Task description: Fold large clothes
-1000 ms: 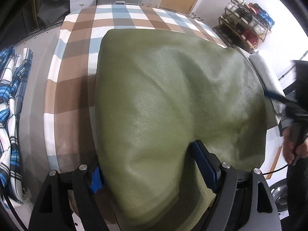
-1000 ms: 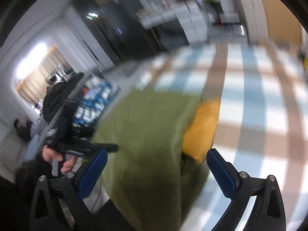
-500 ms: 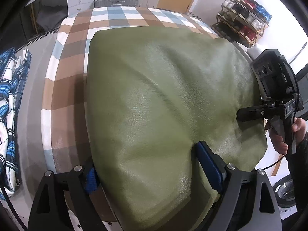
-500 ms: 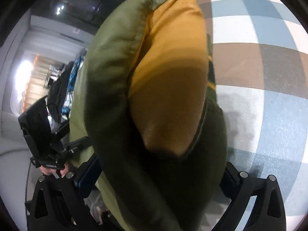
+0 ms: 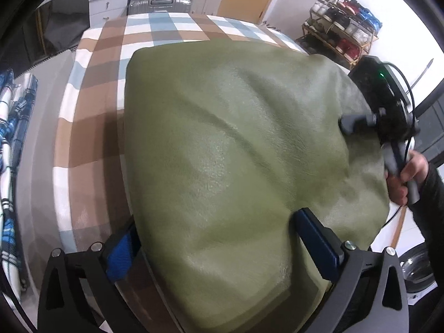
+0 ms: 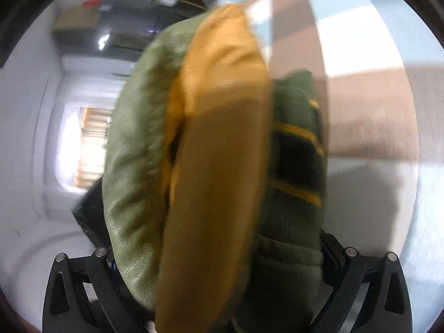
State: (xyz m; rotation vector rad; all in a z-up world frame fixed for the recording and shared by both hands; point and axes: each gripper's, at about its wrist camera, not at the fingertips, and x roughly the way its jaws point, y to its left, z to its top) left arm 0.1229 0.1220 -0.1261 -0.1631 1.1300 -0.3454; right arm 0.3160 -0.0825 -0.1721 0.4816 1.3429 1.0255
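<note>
Closest to the left wrist camera, the left gripper (image 5: 219, 245), a black two-finger tool with blue pads, is clenched on the near edge of one olive-green leather jacket (image 5: 236, 149), the fabric bulging up between its two fingers. This single jacket has a finely grained, slightly glossy surface with soft creases, and it lies spread as a broad rounded mound over one checked bedcover of brown, white and pale blue squares (image 5: 91, 116). At the jacket's right edge, the right gripper (image 5: 352, 123), black and held by a bare hand (image 5: 408, 174), meets the fabric. Its own camera shows the right gripper grasping a thick bunched fold of the jacket: grained green leather on the left, smooth mustard-yellow lining in the middle, and a dark green ribbed knit band with thin yellow stripes (image 6: 297, 161) on the right, all blurred. Farther off stand one silver ridged suitcase (image 5: 159, 4) and one wooden shoe rack (image 5: 341, 36).
</note>
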